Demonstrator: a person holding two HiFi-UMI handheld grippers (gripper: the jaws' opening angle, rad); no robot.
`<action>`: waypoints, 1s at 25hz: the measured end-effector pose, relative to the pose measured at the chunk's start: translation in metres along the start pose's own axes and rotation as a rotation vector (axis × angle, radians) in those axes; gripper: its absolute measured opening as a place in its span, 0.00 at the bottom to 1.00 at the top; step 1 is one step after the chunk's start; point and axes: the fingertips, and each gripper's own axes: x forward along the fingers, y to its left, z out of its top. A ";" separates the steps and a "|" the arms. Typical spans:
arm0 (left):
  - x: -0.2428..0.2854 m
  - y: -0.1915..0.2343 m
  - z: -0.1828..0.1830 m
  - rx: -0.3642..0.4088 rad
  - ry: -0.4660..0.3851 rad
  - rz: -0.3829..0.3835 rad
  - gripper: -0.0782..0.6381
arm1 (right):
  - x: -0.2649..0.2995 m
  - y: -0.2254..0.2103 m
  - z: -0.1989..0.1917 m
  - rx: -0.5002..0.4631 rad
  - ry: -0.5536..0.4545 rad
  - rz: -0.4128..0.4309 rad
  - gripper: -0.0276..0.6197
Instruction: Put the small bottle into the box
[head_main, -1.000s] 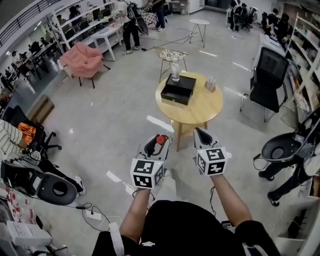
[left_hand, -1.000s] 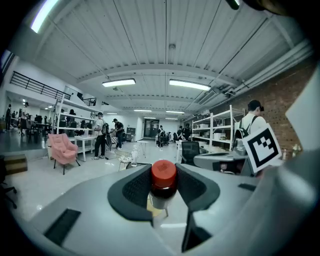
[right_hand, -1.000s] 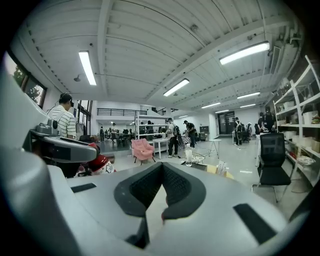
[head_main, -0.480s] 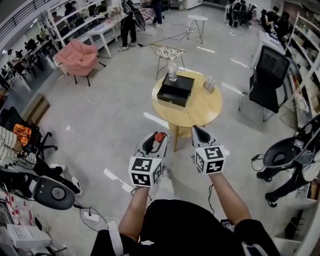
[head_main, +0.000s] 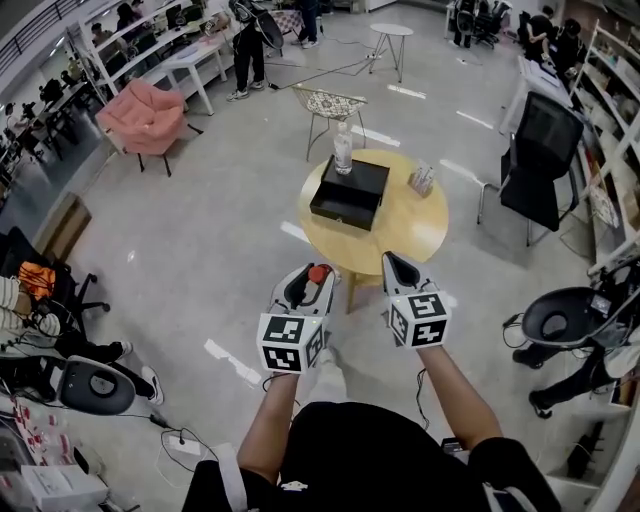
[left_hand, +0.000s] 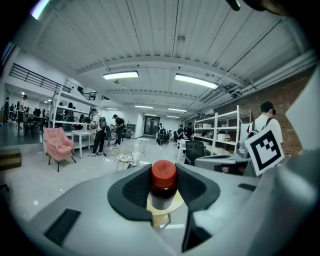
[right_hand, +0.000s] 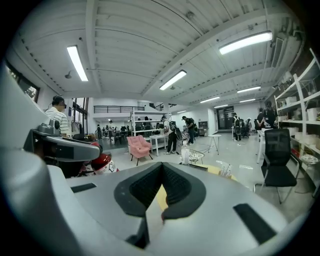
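Red-capped and dark-glassed, the bottle (left_hand: 163, 186) sat clamped between the left gripper's (head_main: 308, 275) jaws, well short of the box (head_main: 348, 192). Since a second earlier the table (head_main: 415, 228) had drawn nearer in the head view and the floor had slid back beneath the person. The person had walked forward while both grippers kept their places ahead of the chest. By my reading this was the carry, with the reach over the box and the release yet to come. Both forearms stretched forward side by side, grippers tipped slightly down toward the table. The right gripper (head_main: 398, 264) was closed on nothing, its jaws tip to tip.
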 end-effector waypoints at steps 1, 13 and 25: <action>0.007 0.007 0.003 -0.001 0.001 -0.002 0.32 | 0.009 -0.001 0.003 -0.001 0.002 0.000 0.05; 0.075 0.091 0.038 -0.004 0.013 -0.030 0.32 | 0.114 -0.004 0.035 -0.005 0.021 -0.015 0.05; 0.128 0.160 0.051 -0.013 0.025 -0.076 0.32 | 0.196 -0.007 0.050 0.007 0.032 -0.059 0.05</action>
